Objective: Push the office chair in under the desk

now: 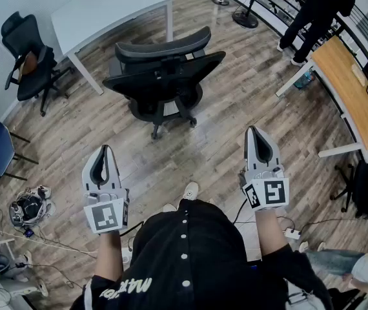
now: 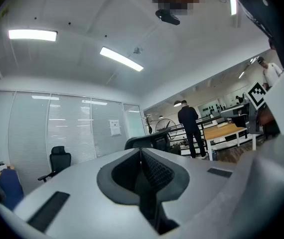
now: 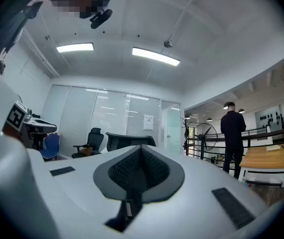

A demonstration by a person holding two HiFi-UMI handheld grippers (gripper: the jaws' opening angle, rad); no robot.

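- Head view: the chair (image 1: pixel 164 76) stands on the wood floor (image 1: pixel 223 141) beside the white desk (image 1: pixel 106 11), not under it, with its back towards the camera. The left gripper (image 1: pixel 106 152) and right gripper (image 1: pixel 255 134) hover level, well short of the chair.
- Left gripper view: the jaws are pressed together with nothing between them. The top of the chair shows beyond the tips. A person (image 2: pixel 188 126) stands by a wooden table (image 2: pixel 226 131).
- Right gripper view: the jaws are together and empty. The chair's back is ahead, apart from the tips.
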